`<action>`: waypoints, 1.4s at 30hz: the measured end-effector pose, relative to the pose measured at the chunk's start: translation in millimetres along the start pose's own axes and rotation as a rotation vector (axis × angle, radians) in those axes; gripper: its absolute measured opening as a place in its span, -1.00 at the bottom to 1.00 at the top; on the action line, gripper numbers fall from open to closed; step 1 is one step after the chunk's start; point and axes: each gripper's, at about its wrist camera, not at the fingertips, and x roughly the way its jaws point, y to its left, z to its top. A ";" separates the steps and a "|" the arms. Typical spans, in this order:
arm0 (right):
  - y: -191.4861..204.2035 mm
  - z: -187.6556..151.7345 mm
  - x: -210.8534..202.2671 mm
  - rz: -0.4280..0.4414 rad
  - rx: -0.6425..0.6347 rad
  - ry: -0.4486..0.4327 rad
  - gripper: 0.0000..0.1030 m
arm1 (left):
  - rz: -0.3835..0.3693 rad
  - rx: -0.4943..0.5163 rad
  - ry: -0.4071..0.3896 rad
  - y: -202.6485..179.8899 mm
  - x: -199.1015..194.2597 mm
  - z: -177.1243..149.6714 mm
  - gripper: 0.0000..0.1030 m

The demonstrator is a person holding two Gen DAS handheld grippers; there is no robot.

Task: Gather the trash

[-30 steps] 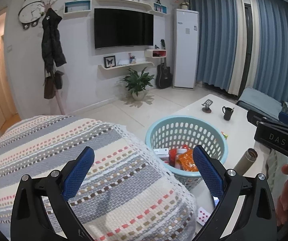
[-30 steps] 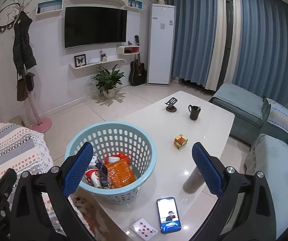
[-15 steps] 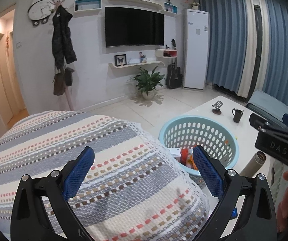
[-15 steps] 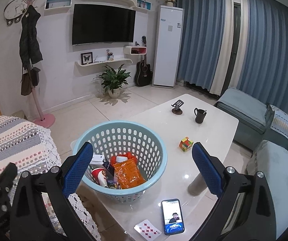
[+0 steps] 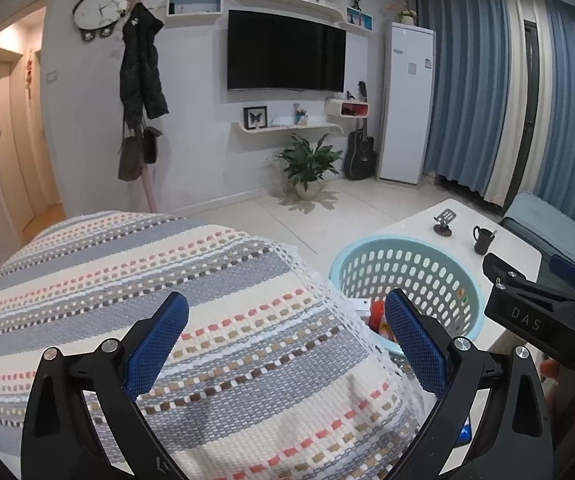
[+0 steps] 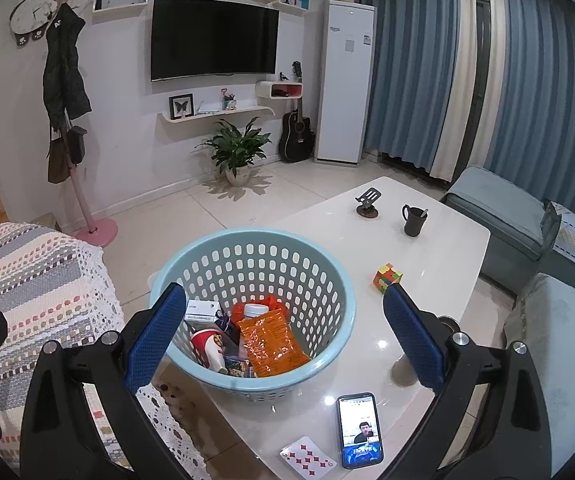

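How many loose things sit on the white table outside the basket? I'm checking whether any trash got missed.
6: phone stand and mug at the far end, puzzle cube right of the basket, phone and playing card nearest, flask mostly behind the right gripper. More may be hidden.

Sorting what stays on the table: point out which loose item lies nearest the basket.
The playing card, the ten of diamonds, lies closest below the light blue basket; the phone sits further right, the cube beyond.

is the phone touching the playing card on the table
Apart. The right wrist view shows the phone and the playing card lying side by side on the white table, with a clear strip of bare tabletop between them.
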 end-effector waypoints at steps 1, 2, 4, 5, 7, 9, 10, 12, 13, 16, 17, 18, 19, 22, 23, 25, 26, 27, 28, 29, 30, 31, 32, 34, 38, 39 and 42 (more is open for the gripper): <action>0.3 0.0 -0.4 0.001 -0.001 -0.001 0.83 | 0.001 0.000 -0.001 0.5 -0.1 0.6 0.85; -0.4 1.7 0.2 0.002 -0.001 -0.002 0.83 | -0.001 -0.001 0.000 0.5 -0.1 0.7 0.85; -0.7 2.1 -1.5 0.001 -0.003 -0.007 0.83 | -0.004 -0.002 0.001 -0.3 -0.5 0.2 0.85; -0.9 2.1 -2.2 0.001 -0.003 -0.008 0.83 | -0.003 0.000 0.001 -1.1 -0.9 -0.1 0.85; -2.0 2.3 -3.6 -0.001 -0.005 -0.011 0.83 | -0.003 0.002 0.000 -2.5 -1.0 0.3 0.85; -3.6 2.4 -4.4 -0.003 -0.002 -0.011 0.83 | -0.002 0.005 -0.003 -2.9 -2.2 -0.4 0.85; -5.0 2.8 -5.1 -0.003 0.002 -0.013 0.83 | 0.000 0.006 -0.004 -2.9 -2.2 -0.4 0.85; -6.9 3.5 -6.6 -0.003 0.005 -0.016 0.83 | 0.003 0.009 -0.007 -1.9 -2.6 -1.0 0.85; -7.7 4.0 -7.5 -0.004 0.005 -0.018 0.83 | 0.003 0.010 -0.006 -2.1 -2.4 -1.2 0.85; -9.7 4.9 -10.3 -0.006 0.001 -0.027 0.83 | 0.000 0.010 -0.009 -1.9 -2.7 -0.8 0.85; -9.9 4.9 -11.1 -0.005 0.001 -0.028 0.83 | 0.002 0.011 -0.010 -2.1 -2.8 -1.1 0.85; -10.0 5.1 -11.8 -0.004 0.001 -0.029 0.83 | 0.003 0.012 -0.011 -2.5 -3.2 -1.3 0.85; -9.7 5.1 -12.4 -0.003 -0.001 -0.030 0.83 | 0.002 0.011 -0.011 -1.5 -3.7 -1.5 0.85; -8.4 5.5 -14.3 0.000 -0.006 -0.033 0.83 | 0.003 0.011 -0.014 -1.5 -4.1 -1.5 0.85; -7.3 5.8 -14.6 0.000 -0.007 -0.034 0.83 | 0.005 0.013 -0.016 -1.6 -4.2 -1.5 0.85; -7.3 7.5 -14.6 0.002 -0.009 -0.035 0.83 | 0.006 0.012 -0.017 -1.4 -4.6 -1.4 0.85; -6.9 8.7 -14.8 0.003 -0.011 -0.036 0.83 | 0.006 0.011 -0.017 -0.9 -4.3 -0.8 0.85; -6.4 9.1 -15.3 0.004 -0.011 -0.037 0.83 | 0.006 0.008 -0.017 -0.8 -5.3 -1.2 0.85; -6.0 9.8 -16.1 0.004 -0.012 -0.040 0.83 | 0.005 0.006 -0.018 0.0 -5.7 -1.5 0.85; -5.9 10.3 -16.7 0.004 -0.013 -0.042 0.83 | 0.003 0.004 -0.020 0.4 -6.2 -1.5 0.85; -6.7 10.3 -17.0 0.004 -0.013 -0.043 0.83 | 0.002 0.004 -0.021 0.1 -6.4 -1.5 0.85; -6.3 10.5 -17.5 0.004 -0.015 -0.044 0.83 | 0.001 0.005 -0.022 0.2 -6.7 -1.5 0.85; -5.8 10.4 -18.0 0.005 -0.019 -0.048 0.83 | -0.001 0.004 -0.023 1.3 -6.5 -0.5 0.85; -3.8 10.0 -19.1 0.002 -0.031 -0.052 0.83 | -0.002 0.004 -0.023 1.0 -6.8 -1.0 0.85; -3.3 9.7 -20.1 0.003 -0.030 -0.048 0.83 | -0.010 -0.002 -0.023 3.0 -7.1 -0.2 0.85; -3.6 10.1 -20.3 0.005 -0.028 -0.046 0.83 | -0.010 -0.004 -0.025 3.4 -7.4 0.0 0.85; -5.3 10.5 -20.3 0.003 -0.022 -0.043 0.83 | -0.009 -0.006 -0.024 4.8 -7.5 -0.1 0.85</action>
